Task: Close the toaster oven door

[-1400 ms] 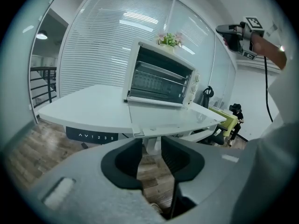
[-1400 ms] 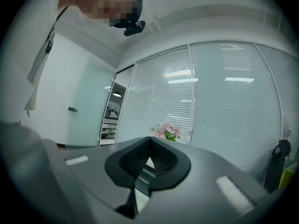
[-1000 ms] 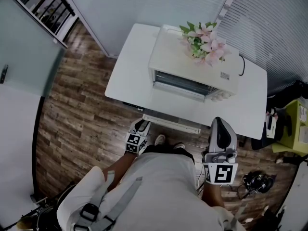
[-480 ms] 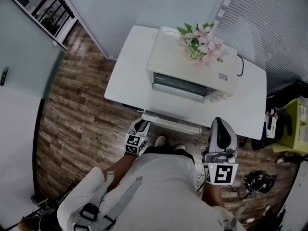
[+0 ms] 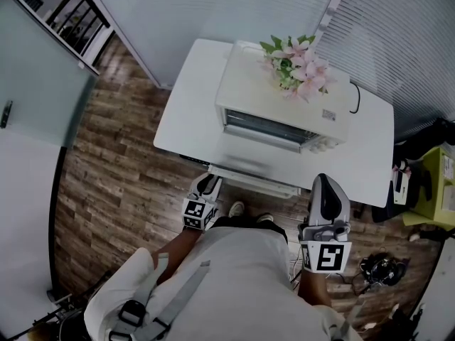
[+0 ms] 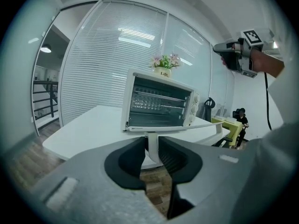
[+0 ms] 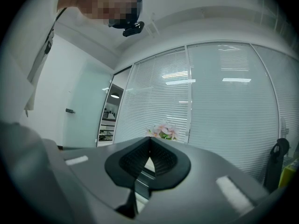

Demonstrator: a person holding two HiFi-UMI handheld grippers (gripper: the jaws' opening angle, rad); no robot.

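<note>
A white toaster oven stands on a white table with its glass door hanging open toward me, roughly level. My left gripper is at the left end of the door handle. Its jaws have just been closing, and the pads now press on the handle's white post. My right gripper hovers level off the table's front right edge. It is shut with its pad tips meeting and holds nothing.
A pot of pink flowers sits on top of the oven. A yellow-green desk stands to the right, and a black cable lies on the wooden floor. Glass walls with blinds run behind the table.
My left gripper has risen a little with the handle, and the open door has swung slightly upward, blurred now. The right gripper has stayed put.
</note>
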